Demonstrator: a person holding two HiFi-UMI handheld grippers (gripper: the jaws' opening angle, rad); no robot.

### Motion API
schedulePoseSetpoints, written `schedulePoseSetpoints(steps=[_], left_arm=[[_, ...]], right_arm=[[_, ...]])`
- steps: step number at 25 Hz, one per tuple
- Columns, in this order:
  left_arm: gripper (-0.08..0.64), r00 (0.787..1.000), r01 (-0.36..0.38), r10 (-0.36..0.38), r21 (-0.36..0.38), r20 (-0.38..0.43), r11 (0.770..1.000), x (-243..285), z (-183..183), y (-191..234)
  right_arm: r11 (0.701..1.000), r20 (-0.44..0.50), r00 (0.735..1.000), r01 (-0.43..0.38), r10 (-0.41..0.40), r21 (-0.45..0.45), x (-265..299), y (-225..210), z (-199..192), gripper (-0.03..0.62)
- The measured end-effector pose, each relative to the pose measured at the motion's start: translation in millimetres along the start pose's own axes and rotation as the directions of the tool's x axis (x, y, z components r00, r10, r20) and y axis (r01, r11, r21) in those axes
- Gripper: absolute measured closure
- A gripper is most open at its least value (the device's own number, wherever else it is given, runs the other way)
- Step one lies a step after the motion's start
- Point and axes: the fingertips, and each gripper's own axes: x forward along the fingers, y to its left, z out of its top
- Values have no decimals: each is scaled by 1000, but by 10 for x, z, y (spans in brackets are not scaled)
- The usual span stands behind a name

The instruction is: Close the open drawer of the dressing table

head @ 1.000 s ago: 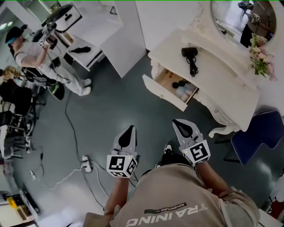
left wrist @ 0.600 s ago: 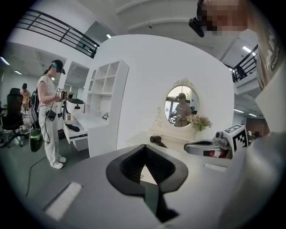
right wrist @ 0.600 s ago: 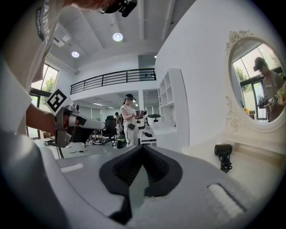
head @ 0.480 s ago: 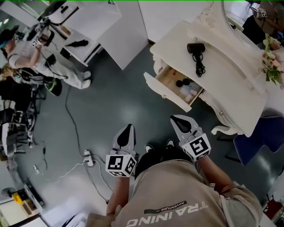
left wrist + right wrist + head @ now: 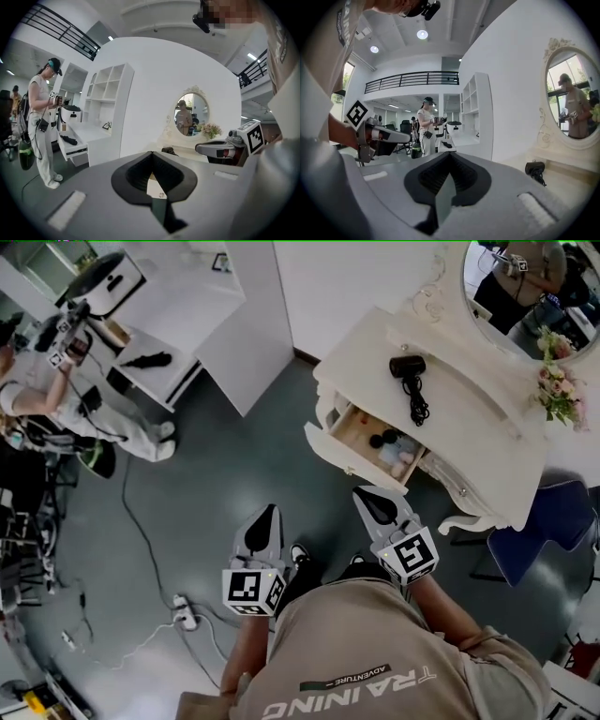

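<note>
Two claws sit low in the head view, the left claw and the right claw, each with jaws pressed together on nothing. Just beyond the right one is bare grey floor. Past that is the open drawer, pulled out of the cream bench toward the lower left, with small items inside. This looks like the approach. Next, a closed tip must meet the drawer front and push squarely up and right. Room is free on the left. A blue chair crowds the lower right, and a hair dryer lies further back.
</note>
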Motion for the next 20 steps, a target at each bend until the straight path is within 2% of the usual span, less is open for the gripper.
schedulePoseSetpoints(steps=[6, 12, 16, 20], left_arm=[[541, 992, 122, -123, 47, 30, 991, 185, 178, 320], [541, 977, 213, -213, 21, -4, 977, 297, 104, 660], [541, 967, 251, -251, -7, -35, 968, 490, -9, 653], [541, 949, 307, -304, 20, -81, 952, 827, -5, 437]], right_arm=[[990, 14, 990, 142, -142, 11, 290, 10, 190, 591], [958, -18, 959, 285, -284, 31, 328, 110, 150, 591], [932, -52, 932, 360, -358, 42, 182, -15, 10, 590], [905, -55, 908, 418, -415, 82, 44, -261, -122, 589]])
